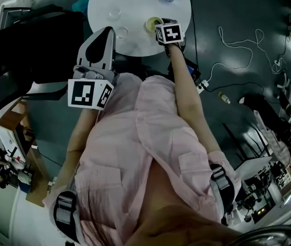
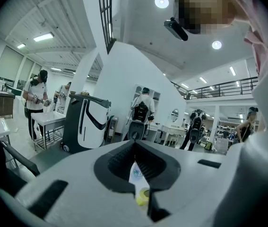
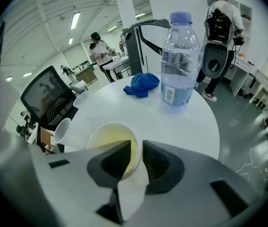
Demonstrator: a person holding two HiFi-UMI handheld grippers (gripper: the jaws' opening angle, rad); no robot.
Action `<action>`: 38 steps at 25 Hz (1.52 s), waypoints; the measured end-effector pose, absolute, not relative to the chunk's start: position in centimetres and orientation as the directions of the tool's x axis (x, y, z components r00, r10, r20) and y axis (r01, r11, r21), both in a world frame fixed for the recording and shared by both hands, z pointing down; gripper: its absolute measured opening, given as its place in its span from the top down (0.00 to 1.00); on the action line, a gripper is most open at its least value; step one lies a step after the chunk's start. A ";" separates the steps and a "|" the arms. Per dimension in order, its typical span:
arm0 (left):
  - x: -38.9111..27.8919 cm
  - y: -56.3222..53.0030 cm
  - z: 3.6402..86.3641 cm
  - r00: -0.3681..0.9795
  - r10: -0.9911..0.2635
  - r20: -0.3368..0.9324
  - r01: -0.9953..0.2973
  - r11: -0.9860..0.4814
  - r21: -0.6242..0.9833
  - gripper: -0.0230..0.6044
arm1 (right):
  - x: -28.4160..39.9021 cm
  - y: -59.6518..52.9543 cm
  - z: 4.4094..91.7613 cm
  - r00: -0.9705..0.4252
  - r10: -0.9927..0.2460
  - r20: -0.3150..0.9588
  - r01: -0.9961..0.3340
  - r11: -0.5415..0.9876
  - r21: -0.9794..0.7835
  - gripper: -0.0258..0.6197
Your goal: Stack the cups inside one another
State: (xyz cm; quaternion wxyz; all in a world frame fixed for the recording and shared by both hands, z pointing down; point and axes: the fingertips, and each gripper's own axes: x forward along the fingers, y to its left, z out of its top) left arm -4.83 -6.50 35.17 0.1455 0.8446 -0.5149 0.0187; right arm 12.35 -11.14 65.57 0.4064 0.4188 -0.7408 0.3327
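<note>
A paper cup point(image 3: 106, 138) with a pale yellow inside stands on the round white table point(image 3: 190, 126). My right gripper point(image 3: 136, 150) is shut on its wall, one jaw inside the rim and one outside. From the head view this cup point(image 1: 152, 23) sits near the table's front edge under the right gripper point(image 1: 167, 28). Two more cups point(image 3: 62, 129) point(image 3: 81, 98) are at the left; in the head view they point(image 1: 114, 13) point(image 1: 121, 33) look clear. My left gripper point(image 1: 104, 40) hangs off the table's front left edge, its jaws point(image 2: 134, 148) together on nothing.
A water bottle point(image 3: 177, 65) and a blue cloth point(image 3: 142, 84) are at the table's far side. A black chair and desk point(image 1: 32, 50) are left of the table. White cables point(image 1: 237, 45) lie on the floor at the right. People stand in the room behind.
</note>
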 end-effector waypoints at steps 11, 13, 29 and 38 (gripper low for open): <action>-4.9 -6.6 36.1 0.465 -0.864 0.192 -0.875 -0.414 0.252 0.94 | 12.6 -11.6 64.6 -0.312 -0.400 0.862 -0.904 0.405 -0.139 0.90; -4.9 -6.4 36.2 0.465 -0.864 0.195 -0.874 -0.413 0.254 0.94 | 12.5 -11.6 64.2 -0.316 -0.408 0.857 -0.900 0.414 -0.135 0.90; -4.6 -5.3 35.8 0.453 -0.872 0.186 -0.880 -0.402 0.254 0.94 | 12.8 -12.5 61.0 -0.353 -0.499 0.792 -0.902 0.408 -0.145 0.90; -4.9 -5.0 36.1 0.454 -0.869 0.196 -0.880 -0.402 0.254 0.94 | 12.9 -13.3 59.3 -0.358 -0.553 0.753 -0.909 0.391 -0.145 0.90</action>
